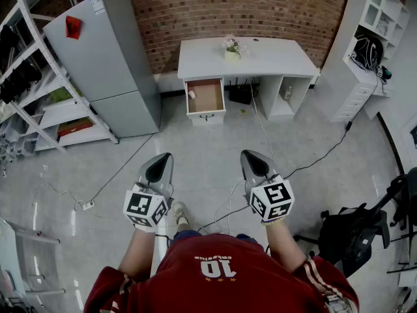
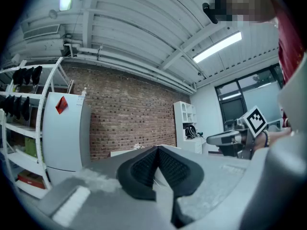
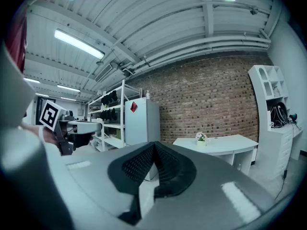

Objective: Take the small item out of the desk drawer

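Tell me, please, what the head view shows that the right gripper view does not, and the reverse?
Only the head view: the open drawer with a small item inside, seen from above. Only the right gripper view: the ceiling with its strip lights. Both: the white desk, its flower pot, the fridge, the brick wall and the right gripper, shut and empty.
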Motion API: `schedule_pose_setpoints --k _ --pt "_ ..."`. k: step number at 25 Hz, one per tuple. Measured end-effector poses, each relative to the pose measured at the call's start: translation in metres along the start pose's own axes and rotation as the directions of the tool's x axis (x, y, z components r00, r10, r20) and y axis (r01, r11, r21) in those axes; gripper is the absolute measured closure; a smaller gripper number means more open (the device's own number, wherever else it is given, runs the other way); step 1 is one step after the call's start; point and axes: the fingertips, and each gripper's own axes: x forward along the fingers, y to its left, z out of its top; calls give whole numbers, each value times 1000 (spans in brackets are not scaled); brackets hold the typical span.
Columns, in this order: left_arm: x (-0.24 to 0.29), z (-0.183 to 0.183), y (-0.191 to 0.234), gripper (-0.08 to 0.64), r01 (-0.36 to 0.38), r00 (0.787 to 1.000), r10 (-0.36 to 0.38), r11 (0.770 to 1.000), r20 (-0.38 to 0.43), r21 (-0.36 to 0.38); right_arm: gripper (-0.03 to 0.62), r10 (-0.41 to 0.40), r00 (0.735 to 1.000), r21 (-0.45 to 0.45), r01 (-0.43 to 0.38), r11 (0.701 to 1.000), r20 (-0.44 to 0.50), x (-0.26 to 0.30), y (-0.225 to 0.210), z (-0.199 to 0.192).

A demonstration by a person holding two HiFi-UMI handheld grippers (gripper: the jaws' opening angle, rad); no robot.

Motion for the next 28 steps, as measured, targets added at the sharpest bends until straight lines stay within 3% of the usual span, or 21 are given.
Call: schedule_pose_setpoints --k 28 --pt "-4 -7 6 557 -15 999 16 1000 -44 18 592 28 1000 45 -28 999 -8 13 3 -5"
